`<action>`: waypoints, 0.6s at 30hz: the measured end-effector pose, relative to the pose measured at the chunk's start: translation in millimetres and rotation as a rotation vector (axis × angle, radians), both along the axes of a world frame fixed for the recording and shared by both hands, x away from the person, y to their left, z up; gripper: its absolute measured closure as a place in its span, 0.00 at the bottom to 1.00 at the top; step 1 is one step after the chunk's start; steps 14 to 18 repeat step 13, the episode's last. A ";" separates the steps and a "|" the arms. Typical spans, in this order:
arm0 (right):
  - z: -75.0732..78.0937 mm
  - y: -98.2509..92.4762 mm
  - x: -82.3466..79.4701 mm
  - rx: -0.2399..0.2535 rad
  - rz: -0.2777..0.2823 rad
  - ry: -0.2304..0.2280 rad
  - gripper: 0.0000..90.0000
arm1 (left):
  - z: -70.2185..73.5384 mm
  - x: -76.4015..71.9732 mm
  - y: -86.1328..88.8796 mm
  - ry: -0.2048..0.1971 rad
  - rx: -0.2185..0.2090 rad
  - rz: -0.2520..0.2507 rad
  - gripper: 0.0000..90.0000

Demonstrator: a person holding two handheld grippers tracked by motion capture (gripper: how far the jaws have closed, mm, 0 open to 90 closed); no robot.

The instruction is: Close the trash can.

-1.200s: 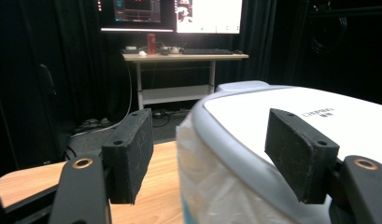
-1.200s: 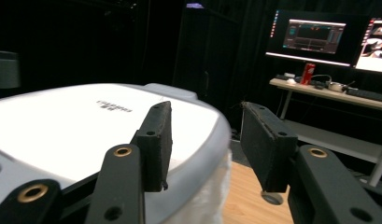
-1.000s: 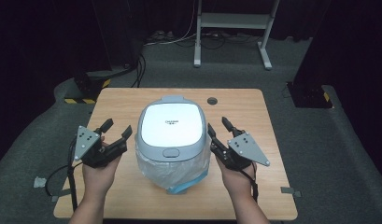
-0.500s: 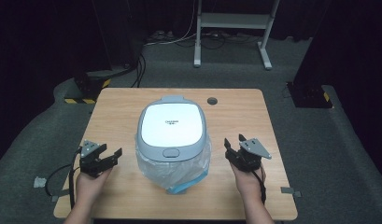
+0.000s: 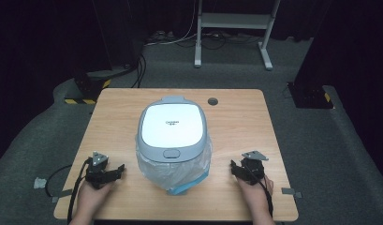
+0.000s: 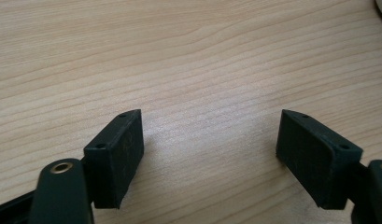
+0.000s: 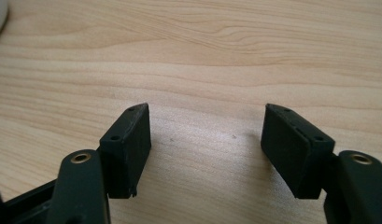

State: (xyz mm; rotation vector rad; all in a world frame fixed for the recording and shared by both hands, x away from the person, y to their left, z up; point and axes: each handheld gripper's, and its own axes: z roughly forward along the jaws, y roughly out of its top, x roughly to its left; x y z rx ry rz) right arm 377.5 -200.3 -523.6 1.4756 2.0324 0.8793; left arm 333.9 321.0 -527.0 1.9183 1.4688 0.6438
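Rice cooker [image 5: 173, 131] sits mid-table on the wooden desk [image 5: 236, 122], lid shut, its base wrapped in a clear plastic bag [image 5: 177, 171] bunched toward the person. Long axis runs front to back; latch button faces the person, hinge faces away. Judged: handling looks finished or not begun, nothing gripped. Left gripper [image 5: 115, 171] and right gripper [image 5: 236, 169] rest on the desk either side, well apart from the cooker, jaws spread wide over bare wood.

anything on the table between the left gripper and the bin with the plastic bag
Nothing: in the high view, bare wooden table separates the left gripper from the lidded bin and its plastic bag.
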 end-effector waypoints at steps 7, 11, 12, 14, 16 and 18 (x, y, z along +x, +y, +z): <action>-0.3 3.7 -1.4 -0.019 -0.069 0.002 0.31 | -1.3 -3.7 -2.0 -0.014 -0.010 -0.029 0.27; -0.6 3.1 -0.6 -0.016 -0.089 0.010 0.25 | -1.4 -4.7 -1.9 -0.017 -0.009 -0.042 0.27; -0.7 3.1 -0.5 -0.015 -0.096 0.012 0.24 | -1.4 -4.6 -1.8 -0.017 -0.008 -0.044 0.27; -0.7 3.1 -0.4 -0.012 -0.103 0.017 0.23 | -1.4 -4.5 -1.8 -0.017 -0.008 -0.046 0.27; -0.7 3.1 -0.4 -0.012 -0.103 0.017 0.23 | -1.4 -4.5 -1.8 -0.017 -0.008 -0.046 0.27; -0.7 3.1 -0.4 -0.012 -0.103 0.017 0.23 | -1.4 -4.5 -1.8 -0.017 -0.008 -0.046 0.27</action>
